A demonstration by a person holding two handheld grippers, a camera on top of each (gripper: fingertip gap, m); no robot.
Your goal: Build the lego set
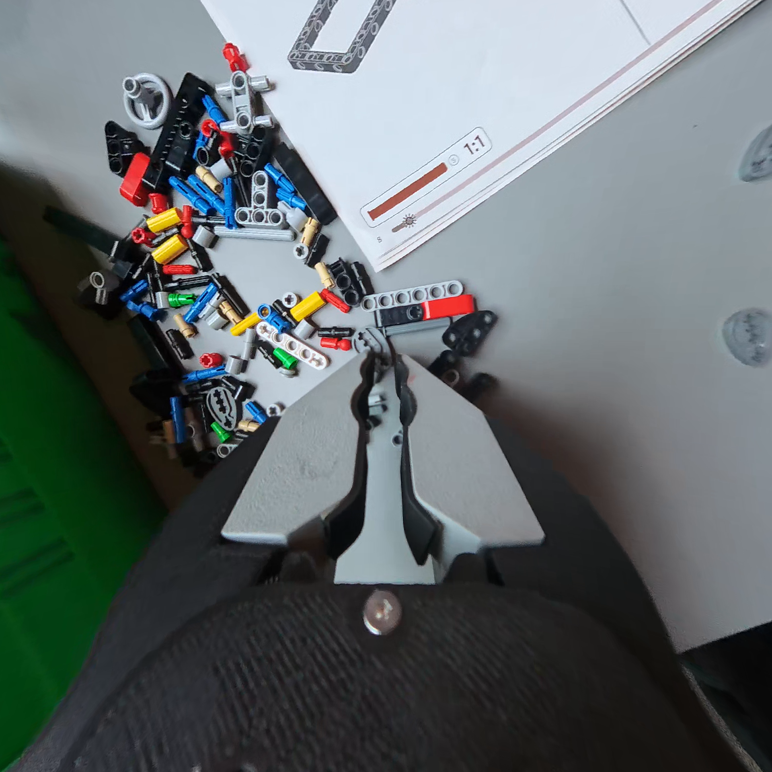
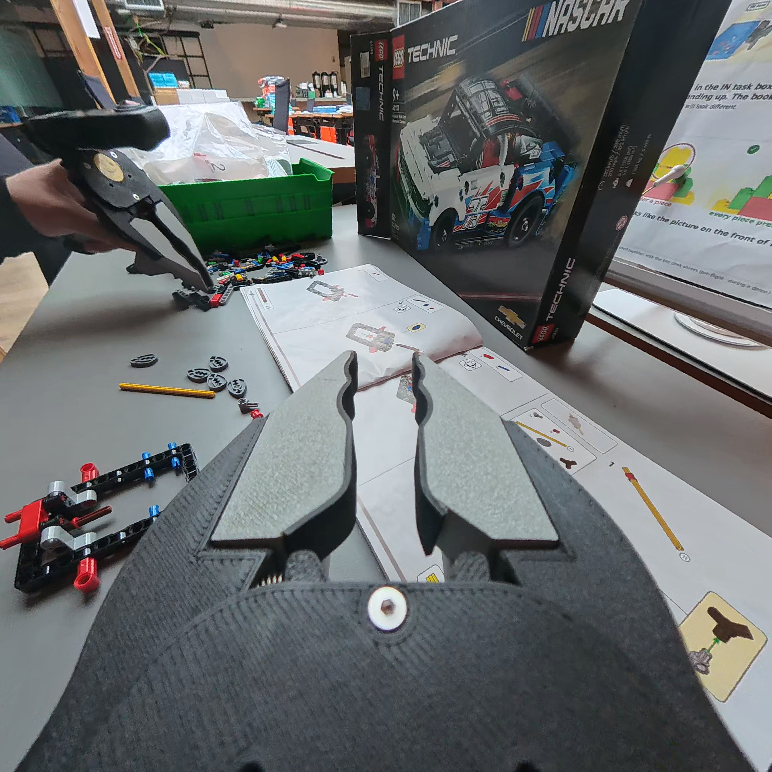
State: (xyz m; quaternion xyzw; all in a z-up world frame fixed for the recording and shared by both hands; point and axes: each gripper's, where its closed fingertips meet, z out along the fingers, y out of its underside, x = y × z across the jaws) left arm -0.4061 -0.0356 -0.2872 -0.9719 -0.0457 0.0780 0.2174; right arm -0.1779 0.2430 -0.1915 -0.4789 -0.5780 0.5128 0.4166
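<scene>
Down at the near edge of the pile of small coloured plastic lego pieces (image 1: 234,267), the left gripper (image 1: 382,361) has its fingers nearly pressed together, pinching a small round grey gear piece (image 1: 369,340) at the tips. Just beside it lie a long light grey beam with holes (image 1: 411,294) and a short red beam (image 1: 449,307) on the grey table (image 1: 585,292). The right gripper (image 2: 384,361) hovers spread apart and empty over the open white instruction booklet (image 2: 334,317). To its left rests the partly built black frame with red and blue pins (image 2: 83,514), near a thin yellow axle (image 2: 167,390). A green plastic bin (image 2: 250,204) stands behind the pile.
</scene>
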